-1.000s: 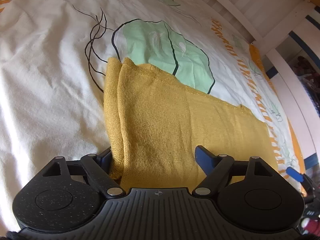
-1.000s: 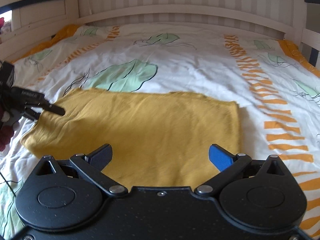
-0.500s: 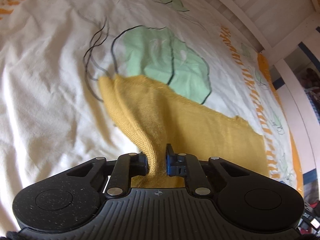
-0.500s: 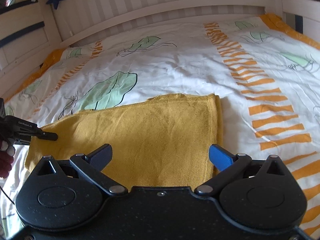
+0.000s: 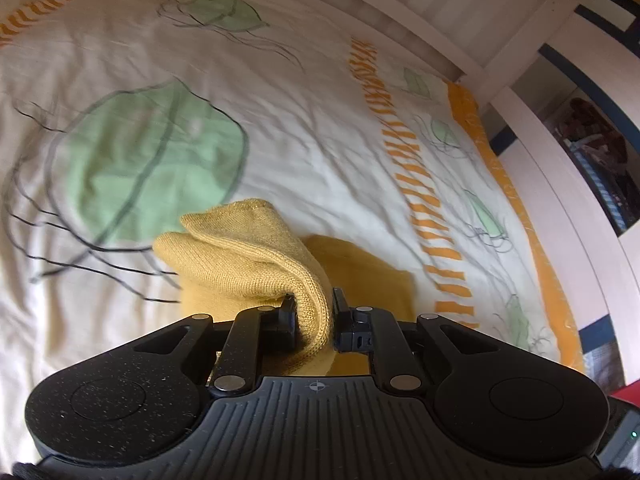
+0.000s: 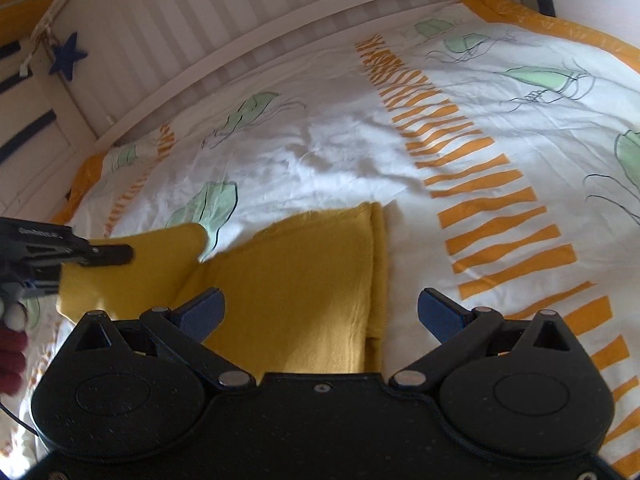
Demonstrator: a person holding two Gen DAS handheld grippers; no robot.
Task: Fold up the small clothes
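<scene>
Gripping one edge of the yellow knitted cloth (image 5: 248, 264), your left hand-held gripper (image 5: 314, 312) has its jaws clamped on a bunched fold of the fabric, which rises off the bed cover (image 5: 320, 128) and curls over above the fingers. In the right wrist view, the left hand-held gripper (image 6: 108, 255) enters from the left edge with that lifted flap draped from it, raised clear of the rest of the cloth.

Your right hand-held gripper (image 6: 320, 312) stands with its jaws wide apart and nothing between them. Its blue fingertips (image 6: 440, 314) hover above the near part of the cloth (image 6: 296, 288), which lies flat on the bed, with a doubled edge along its right side. The bed cover is white with green leaf prints and orange stripes. A white slatted bed frame (image 6: 224, 20) runs along the far side, with a blue star (image 6: 68, 55) hanging from it at upper left.
</scene>
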